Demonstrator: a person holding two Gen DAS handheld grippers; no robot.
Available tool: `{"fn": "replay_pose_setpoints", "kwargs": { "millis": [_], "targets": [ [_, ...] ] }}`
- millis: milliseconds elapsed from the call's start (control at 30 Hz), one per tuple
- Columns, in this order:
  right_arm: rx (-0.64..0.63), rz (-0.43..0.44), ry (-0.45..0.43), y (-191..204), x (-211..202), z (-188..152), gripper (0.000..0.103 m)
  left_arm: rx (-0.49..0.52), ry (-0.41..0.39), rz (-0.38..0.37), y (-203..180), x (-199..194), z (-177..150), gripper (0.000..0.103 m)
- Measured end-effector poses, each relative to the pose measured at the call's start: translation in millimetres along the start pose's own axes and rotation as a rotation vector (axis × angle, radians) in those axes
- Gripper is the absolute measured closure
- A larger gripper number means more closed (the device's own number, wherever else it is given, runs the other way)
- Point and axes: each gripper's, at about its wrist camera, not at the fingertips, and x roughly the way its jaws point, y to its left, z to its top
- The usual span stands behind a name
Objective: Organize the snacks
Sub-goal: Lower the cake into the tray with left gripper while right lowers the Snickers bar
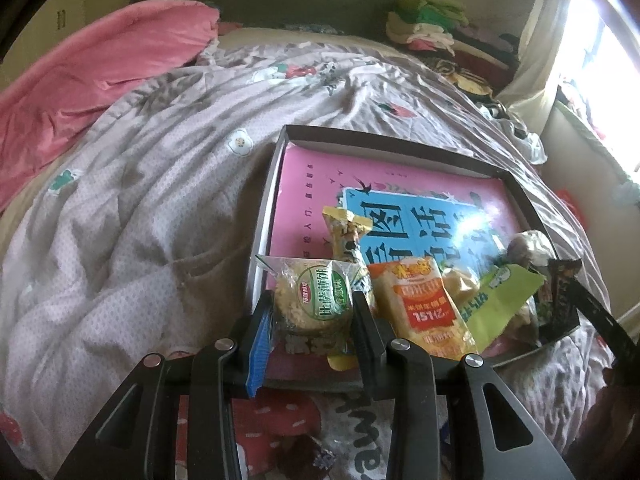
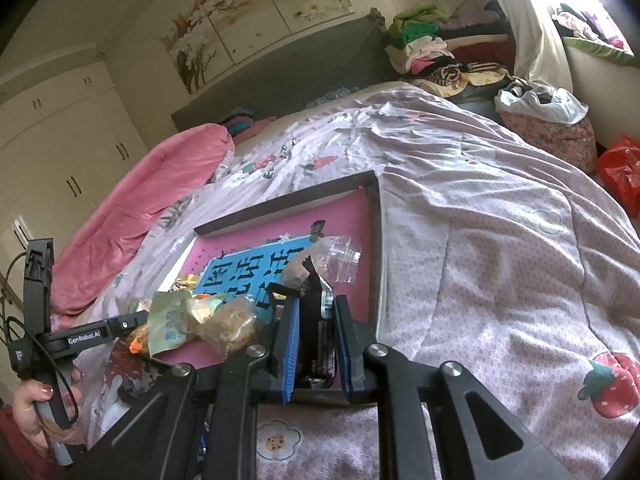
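A shallow dark-rimmed box (image 1: 402, 135) with a pink and blue printed bottom lies on the bed. My left gripper (image 1: 312, 316) is shut on a round rice-cracker packet with a green label (image 1: 316, 296), at the box's near left corner. An orange packet (image 1: 424, 304), a yellow packet (image 1: 347, 236) and a green packet (image 1: 504, 296) lie beside it in the box. My right gripper (image 2: 316, 340) is shut on a dark snack bar (image 2: 316, 320) at the box's near right (image 2: 376, 248). More packets (image 2: 192, 320) are piled to its left.
The box rests on a lilac strawberry-print quilt (image 1: 160, 184). A pink blanket (image 1: 92, 76) lies at the far left. Folded clothes (image 1: 432, 24) are stacked at the head of the bed. A red bag (image 2: 620, 168) sits on the floor to the right.
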Motion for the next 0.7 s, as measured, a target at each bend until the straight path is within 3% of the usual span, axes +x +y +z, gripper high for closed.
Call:
{"fn": "replay_pose_setpoints", "kwargs": {
  "millis": [700],
  "targets": [
    [0.024,-0.003,0.003,-3.5,-0.9,-2.3,0.085,-0.015,0.005,0.021,1.2,3.4,-2.3,0.064]
  ]
}}
